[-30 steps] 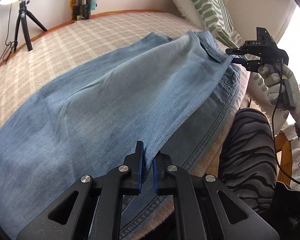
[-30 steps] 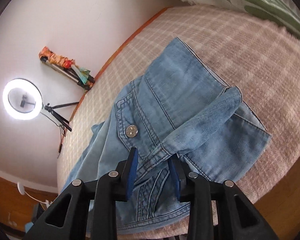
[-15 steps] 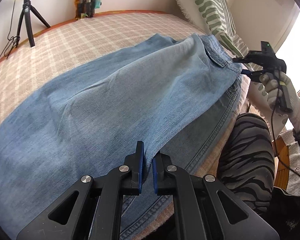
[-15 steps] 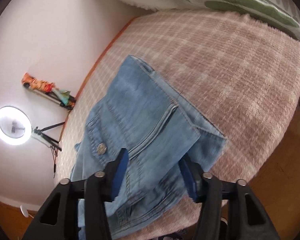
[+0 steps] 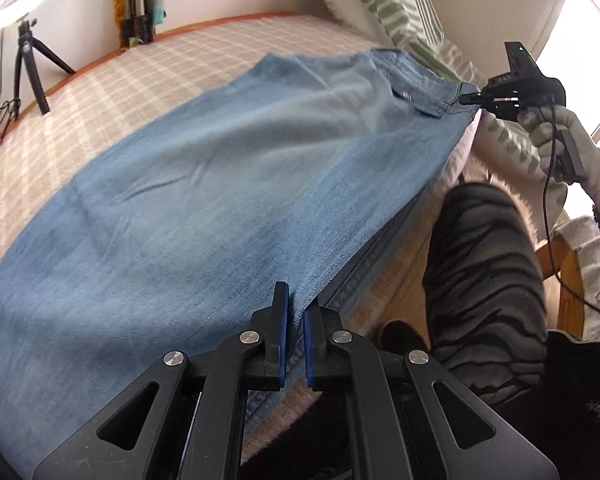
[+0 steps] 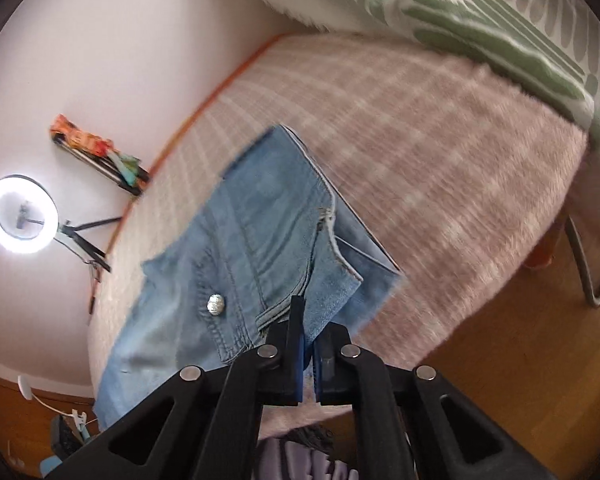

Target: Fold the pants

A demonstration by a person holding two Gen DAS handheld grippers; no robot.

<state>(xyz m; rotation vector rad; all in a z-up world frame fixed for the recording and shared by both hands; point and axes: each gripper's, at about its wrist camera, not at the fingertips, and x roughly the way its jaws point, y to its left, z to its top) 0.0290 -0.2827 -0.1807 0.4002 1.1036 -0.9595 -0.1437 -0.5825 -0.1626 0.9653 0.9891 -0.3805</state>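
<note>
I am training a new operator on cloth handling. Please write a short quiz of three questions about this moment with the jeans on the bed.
1. True or false: the left gripper is shut on the jeans.
2. Which part does the right gripper pinch? A) a leg hem B) the waistband C) the pillow
3. Fill in: the jeans lie on a checked ____.

Key: 1. True. 2. B; the metal button is close by. 3. blanket.

Light-blue denim pants (image 5: 228, 184) lie lengthwise on the bed, waistband lifted.
</note>
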